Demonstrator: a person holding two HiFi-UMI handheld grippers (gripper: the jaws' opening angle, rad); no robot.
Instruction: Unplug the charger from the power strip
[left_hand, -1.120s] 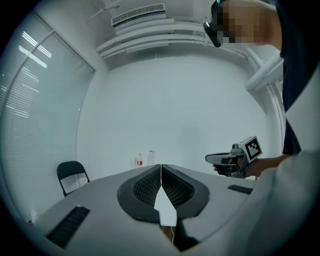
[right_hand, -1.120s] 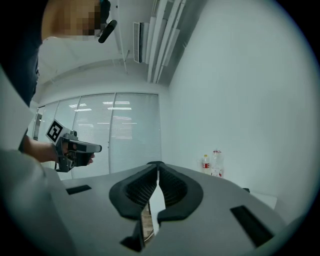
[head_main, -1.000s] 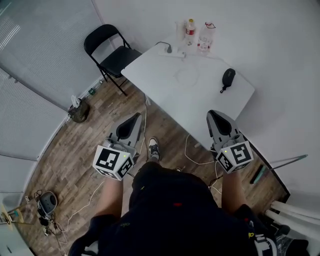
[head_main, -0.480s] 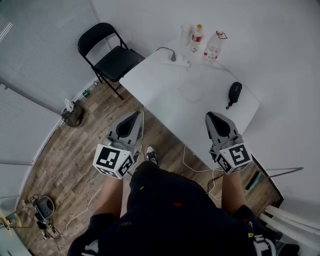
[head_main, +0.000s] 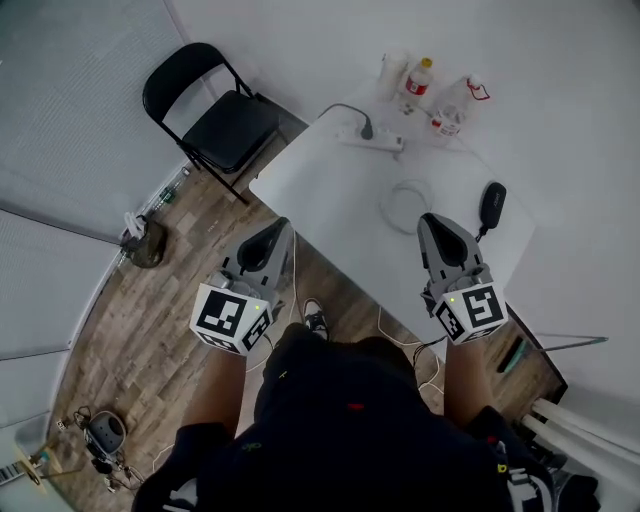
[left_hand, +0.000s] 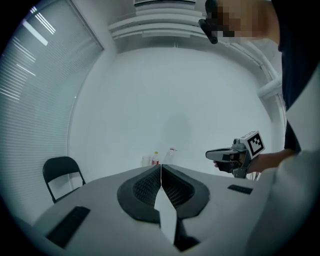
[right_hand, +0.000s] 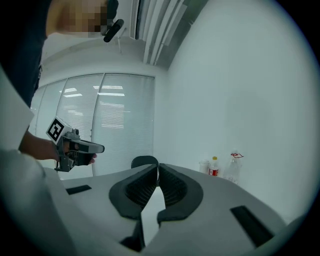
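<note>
A white power strip (head_main: 372, 141) lies at the far end of the white table (head_main: 330, 190), with a black charger plug (head_main: 367, 130) standing in it and a dark cable running off to the left. My left gripper (head_main: 283, 226) hangs over the floor just short of the table's near left edge. Its jaws are shut and empty, pads meeting at the tip (left_hand: 160, 166). My right gripper (head_main: 428, 220) is over the table's near right part, also shut with nothing in it (right_hand: 157, 165). Both are far short of the strip.
A coiled white cable (head_main: 405, 205) and a black pouch-like object (head_main: 491, 203) lie on the table near the right gripper. Two bottles (head_main: 418, 78) (head_main: 455, 105) and a cup (head_main: 392, 68) stand behind the strip. A black folding chair (head_main: 215, 115) stands to the table's left.
Both grippers have moved forward towards the table, still shut. The table and power strip now lie nearer, and the right gripper is over the tabletop.
</note>
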